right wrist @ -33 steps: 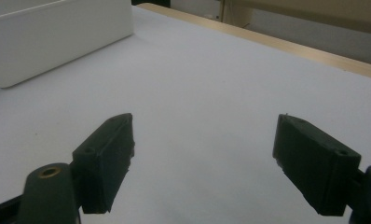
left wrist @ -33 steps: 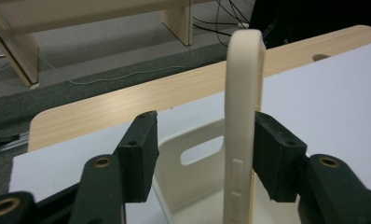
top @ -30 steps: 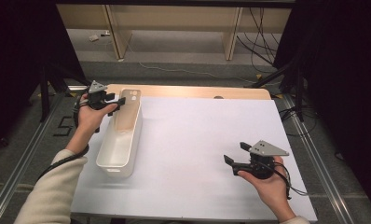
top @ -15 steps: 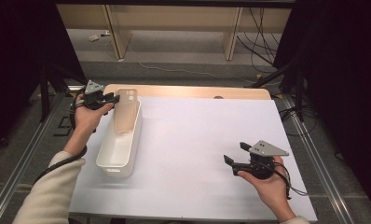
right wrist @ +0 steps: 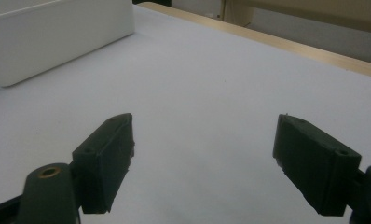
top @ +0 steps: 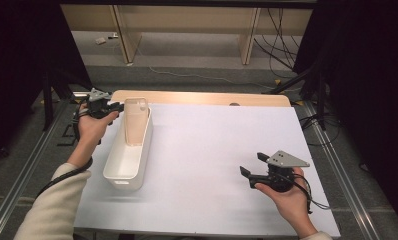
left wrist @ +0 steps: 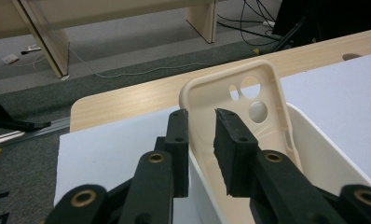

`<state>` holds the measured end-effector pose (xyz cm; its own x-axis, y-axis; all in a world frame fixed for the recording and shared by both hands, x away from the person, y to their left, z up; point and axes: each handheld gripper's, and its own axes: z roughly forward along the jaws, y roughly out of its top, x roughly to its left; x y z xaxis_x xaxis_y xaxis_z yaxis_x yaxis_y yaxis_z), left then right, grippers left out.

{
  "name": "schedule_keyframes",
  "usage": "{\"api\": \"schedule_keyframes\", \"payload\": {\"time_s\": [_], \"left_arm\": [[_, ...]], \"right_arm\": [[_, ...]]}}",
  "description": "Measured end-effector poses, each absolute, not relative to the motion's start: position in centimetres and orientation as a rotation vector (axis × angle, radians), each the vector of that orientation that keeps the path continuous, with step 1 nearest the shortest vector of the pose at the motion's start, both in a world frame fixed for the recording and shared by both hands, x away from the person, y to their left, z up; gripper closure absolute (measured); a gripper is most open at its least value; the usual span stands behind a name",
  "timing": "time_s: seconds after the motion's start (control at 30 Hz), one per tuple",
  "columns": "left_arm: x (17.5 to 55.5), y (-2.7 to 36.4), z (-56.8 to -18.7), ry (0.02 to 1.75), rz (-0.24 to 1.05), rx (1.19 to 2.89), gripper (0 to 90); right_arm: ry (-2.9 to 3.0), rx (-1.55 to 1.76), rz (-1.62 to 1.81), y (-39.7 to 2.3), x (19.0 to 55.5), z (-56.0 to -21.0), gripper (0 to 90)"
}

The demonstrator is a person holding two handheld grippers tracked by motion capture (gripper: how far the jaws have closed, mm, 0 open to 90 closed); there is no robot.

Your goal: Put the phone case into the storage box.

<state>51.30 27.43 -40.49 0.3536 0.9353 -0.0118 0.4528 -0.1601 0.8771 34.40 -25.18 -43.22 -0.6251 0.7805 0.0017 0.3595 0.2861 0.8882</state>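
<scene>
A beige phone case (top: 135, 121) stands upright at the far end of a white bin (top: 118, 176). My left gripper (top: 118, 106) reaches it from the left. In the left gripper view the case (left wrist: 249, 126) shows its camera holes. My left gripper (left wrist: 201, 116) has just been closing; the case's near rim is between its pads, just over the bin's wall (left wrist: 323, 154). My right gripper (top: 253, 164) rests open near the front right of the white mat. Only the bare mat lies between its jaws (right wrist: 204, 122).
A white mat (top: 222, 145) covers the wooden table (top: 197, 97), whose far edge shows as a bare strip. Past the table lie a grey floor, cables and wooden legs. Metal rails (top: 337, 170) run along both sides. The bin's side (right wrist: 58, 37) shows far left of my right gripper.
The left gripper's jaws have narrowed around the case's rim, and the case now stands more upright at the bin's far end. The right hand has not moved.
</scene>
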Motion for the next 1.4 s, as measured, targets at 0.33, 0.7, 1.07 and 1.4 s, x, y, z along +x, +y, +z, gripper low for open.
{"api": "schedule_keyframes", "payload": {"time_s": [0.33,0.7,1.07,1.4], "left_arm": [[51.8,27.4,-40.7,1.285,0.684,1.775,89.7],[50.1,27.5,-39.7,1.206,0.711,1.750,83.9],[46.6,28.2,-39.3,1.130,0.669,1.681,54.8],[43.6,27.5,-39.0,1.060,0.600,1.658,23.7]], "right_arm": [[2.131,1.034,1.298,-25.1,34.3,-43.2,21.5],[2.115,1.032,1.303,-25.5,34.2,-42.9,21.5],[2.103,1.035,1.311,-25.6,34.2,-42.9,21.3],[2.090,1.030,1.304,-26.0,34.2,-42.8,21.3]]}}
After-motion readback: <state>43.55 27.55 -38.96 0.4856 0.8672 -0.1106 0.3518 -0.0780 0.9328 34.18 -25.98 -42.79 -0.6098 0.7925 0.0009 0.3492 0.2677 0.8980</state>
